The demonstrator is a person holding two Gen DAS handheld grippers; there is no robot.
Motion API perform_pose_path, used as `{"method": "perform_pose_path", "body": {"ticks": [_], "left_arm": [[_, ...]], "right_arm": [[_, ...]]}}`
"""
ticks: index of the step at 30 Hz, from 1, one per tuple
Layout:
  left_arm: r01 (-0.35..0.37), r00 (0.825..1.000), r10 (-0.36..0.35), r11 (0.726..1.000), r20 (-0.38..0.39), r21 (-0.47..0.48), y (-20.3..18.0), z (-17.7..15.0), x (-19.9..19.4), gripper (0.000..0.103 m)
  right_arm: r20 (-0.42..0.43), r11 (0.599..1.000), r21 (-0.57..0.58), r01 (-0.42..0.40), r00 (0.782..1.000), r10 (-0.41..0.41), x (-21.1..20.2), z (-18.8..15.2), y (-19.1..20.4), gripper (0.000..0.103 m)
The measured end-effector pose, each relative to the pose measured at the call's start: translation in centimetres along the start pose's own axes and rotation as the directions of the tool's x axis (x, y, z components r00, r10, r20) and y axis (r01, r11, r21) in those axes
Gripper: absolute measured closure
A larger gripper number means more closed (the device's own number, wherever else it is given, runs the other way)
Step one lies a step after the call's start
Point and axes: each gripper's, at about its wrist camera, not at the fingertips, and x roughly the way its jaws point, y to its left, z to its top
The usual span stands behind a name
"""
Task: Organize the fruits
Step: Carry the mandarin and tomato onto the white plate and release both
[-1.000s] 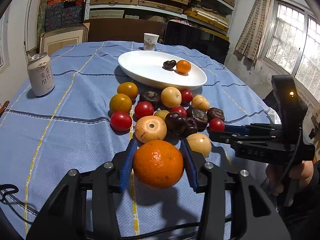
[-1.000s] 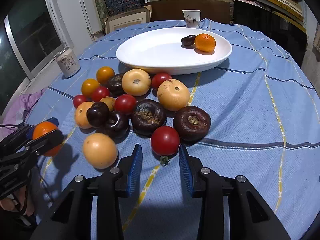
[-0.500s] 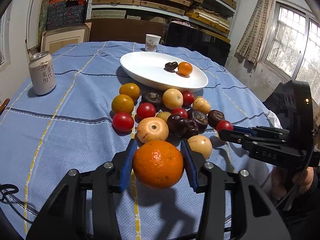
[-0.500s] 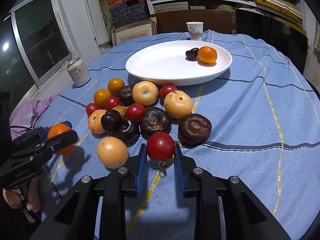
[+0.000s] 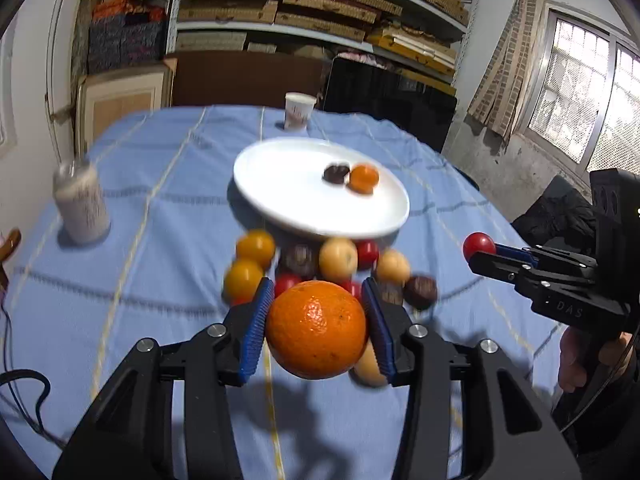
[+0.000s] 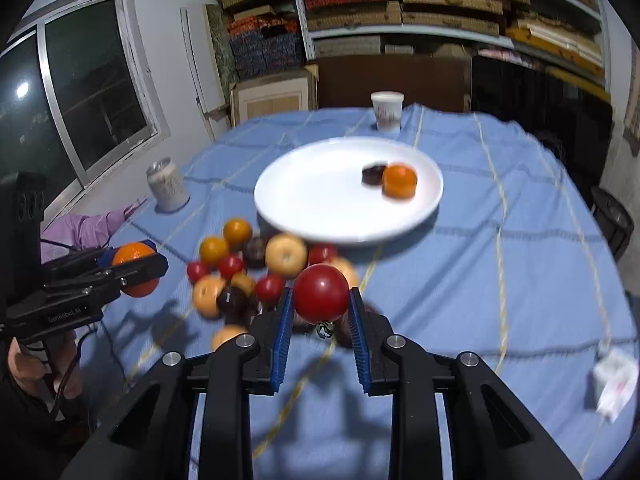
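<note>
Left tool (image 5: 316, 330) clamps a round orange (image 5: 316, 330), right tool (image 6: 321, 300) a red tomato (image 6: 321, 294), both held clear of the table (image 6: 500, 280) for the white oval plate (image 6: 320, 192).

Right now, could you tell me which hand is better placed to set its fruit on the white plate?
Probably right: its gripper holds the red tomato nearer the plate.

- Shelves (image 5: 320, 12) stacked with flat boxes line the back wall.
- A barred window (image 5: 580, 92) glows bright; a curtain (image 5: 504, 60) hangs beside it.
- Another window (image 6: 80, 92) is dark.
</note>
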Motion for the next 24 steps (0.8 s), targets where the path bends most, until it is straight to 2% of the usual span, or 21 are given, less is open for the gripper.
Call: {"method": "perform_pose_path", "body": {"ticks": [4,8,12,17,18,19,20,21,24], "left_arm": [[-0.012,1.0,0.012,1.0,0.021,0.013,0.0,5.1,2.5,0.058],[-0.045,0.998,0.044,0.999,-0.034,-0.026,1.2,8.9,8.4,0.058],[-0.082,0.993,0.073,0.992,-0.097,-0.091,3.3,10.5,13.9,0.058],[-0.092,0.988,0.076,0.988,-0.134,-0.123,4.7,11.5,18.2,0.058],[-0.089,0.988,0.073,0.989,-0.133,-0.122,4.8,11.7,18.6,0.057],[-0.085,0.989,0.068,0.989,-0.132,-0.122,4.9,11.7,18.9,0.055],[-0.079,0.989,0.063,0.989,-0.133,-0.124,4.9,11.9,19.1,0.048],[-0.081,0.989,0.064,0.989,-0.132,-0.123,4.9,11.9,19.1,0.042],[-0.089,0.993,0.079,0.99,-0.092,-0.108,4.8,12.1,17.7,0.04]], "right_arm": [[0.066,0.999,-0.039,0.006,0.998,-0.003,1.3,4.9,-0.4,0.075],[0.084,0.999,-0.036,0.037,0.996,-0.034,5.2,8.7,-1.4,0.075],[0.055,0.999,-0.032,0.035,0.998,-0.033,10.9,11.6,-2.4,0.075],[-0.001,1.0,0.002,0.014,1.0,-0.014,16.3,13.9,-3.5,0.074],[-0.018,1.0,0.017,0.008,1.0,-0.007,17.2,14.3,-3.8,0.071],[-0.024,1.0,0.025,0.004,1.0,-0.004,17.8,14.5,-4.1,0.056],[-0.026,1.0,0.03,0.01,1.0,-0.009,18.2,14.8,-4.1,0.044],[-0.01,0.999,0.03,0.027,1.0,-0.026,18.2,14.9,-4.1,0.043],[0.009,0.999,0.047,0.016,1.0,-0.017,17.3,15.0,-4.1,0.043]]}}
